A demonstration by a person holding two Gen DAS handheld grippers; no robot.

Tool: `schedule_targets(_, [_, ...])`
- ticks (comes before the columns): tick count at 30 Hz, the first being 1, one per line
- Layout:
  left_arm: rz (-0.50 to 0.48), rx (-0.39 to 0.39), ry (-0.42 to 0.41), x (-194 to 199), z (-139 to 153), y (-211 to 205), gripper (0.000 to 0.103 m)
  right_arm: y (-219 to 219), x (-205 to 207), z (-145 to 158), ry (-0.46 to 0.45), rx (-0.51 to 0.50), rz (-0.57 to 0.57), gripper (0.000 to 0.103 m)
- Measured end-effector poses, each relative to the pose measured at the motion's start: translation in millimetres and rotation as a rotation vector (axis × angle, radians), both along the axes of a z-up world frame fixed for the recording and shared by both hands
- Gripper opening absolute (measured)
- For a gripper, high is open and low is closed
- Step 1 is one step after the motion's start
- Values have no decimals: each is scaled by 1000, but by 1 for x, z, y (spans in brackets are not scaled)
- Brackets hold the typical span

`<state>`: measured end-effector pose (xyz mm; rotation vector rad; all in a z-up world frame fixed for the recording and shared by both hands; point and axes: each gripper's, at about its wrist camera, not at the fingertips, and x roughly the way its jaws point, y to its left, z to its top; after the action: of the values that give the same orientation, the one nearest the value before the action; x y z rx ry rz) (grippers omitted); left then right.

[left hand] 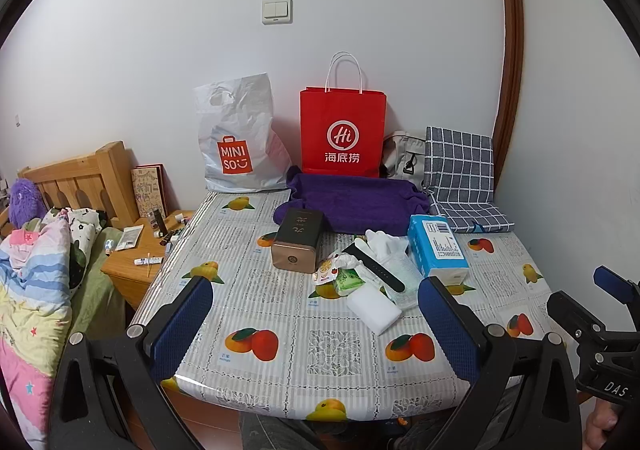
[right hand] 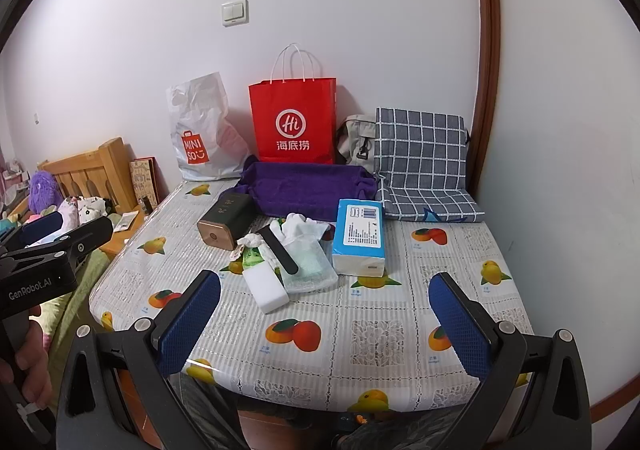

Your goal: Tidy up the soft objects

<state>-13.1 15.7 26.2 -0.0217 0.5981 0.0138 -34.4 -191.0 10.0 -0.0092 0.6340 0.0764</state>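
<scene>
White wall backs a table [left hand: 280,330] under a fruit-print plastic cover. Against the wall stand a checked grey cushion [right hand: 420,154], a red paper bag [right hand: 294,122] and a Miniso plastic bag [left hand: 236,138]; a purple cloth tray [right hand: 304,186] lies in front. Mid-table sits a blue tissue pack [right hand: 358,234], then a white sponge [right hand: 266,286], white gloves [right hand: 300,228] and a green wipes packet [left hand: 348,280]. Both the left gripper [left hand: 316,326] and right gripper [right hand: 324,326] hover spread wide, empty, nothing begun. The likely first move is reaching the sponge; a hard gold tin [left hand: 298,246] and black strap [right hand: 280,250] crowd the pile.
</scene>
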Motion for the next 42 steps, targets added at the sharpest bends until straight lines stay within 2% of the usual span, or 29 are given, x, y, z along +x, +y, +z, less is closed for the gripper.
schedule_targets(13, [-12, -3, -5, -1, 0, -3, 103, 1, -2, -2, -7, 3, 3, 102])
schedule_targets(21, [-20, -9, 19, 17, -16, -12, 103, 1, 8, -17, 8, 13, 21, 102])
schedule_targets(32, [-8, -26, 172, 68, -82, -6, 103, -4, 55, -78, 135, 18, 10, 102])
schedule_targets(42, [-76, -51, 341, 113, -155, -32, 103, -27, 86, -132, 234, 76, 11, 102])
